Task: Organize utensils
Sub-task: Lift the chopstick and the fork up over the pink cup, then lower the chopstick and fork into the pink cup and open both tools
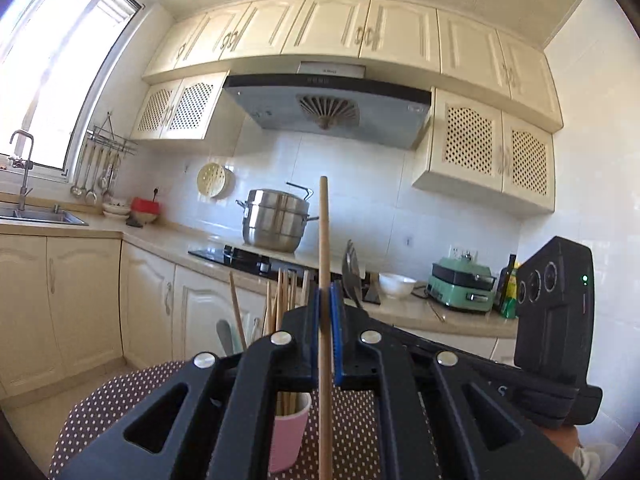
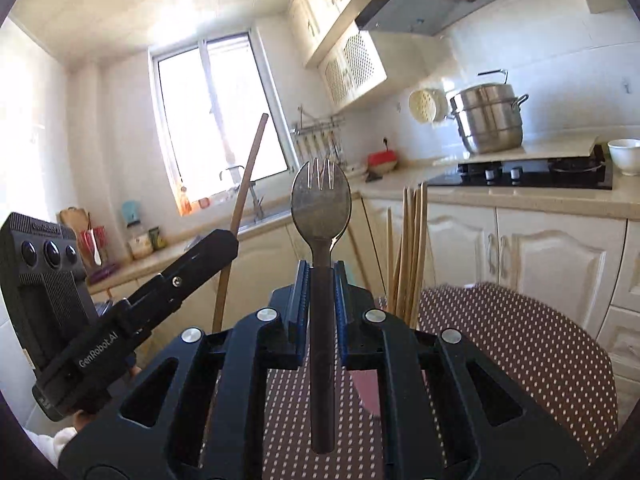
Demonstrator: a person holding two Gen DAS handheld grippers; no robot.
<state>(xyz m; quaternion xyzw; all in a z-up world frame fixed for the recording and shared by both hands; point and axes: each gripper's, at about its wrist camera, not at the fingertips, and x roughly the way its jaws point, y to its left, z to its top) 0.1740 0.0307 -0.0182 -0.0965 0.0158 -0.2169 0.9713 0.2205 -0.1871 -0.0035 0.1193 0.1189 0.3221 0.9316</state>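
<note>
Chopstick [image 1: 324, 240] clamped in left gripper [image 1: 327, 300]; lower end cut off.

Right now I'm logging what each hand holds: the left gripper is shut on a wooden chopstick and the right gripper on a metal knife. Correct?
Not quite. The left gripper does clamp a wooden chopstick, but the right wrist view shows the right gripper shut on a metal spork, tines cut into a spoon bowl.

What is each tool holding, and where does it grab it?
The left tool pinches a wooden chopstick around its middle. The right tool pinches a metal spork by its handle, just below the bowl.
</note>
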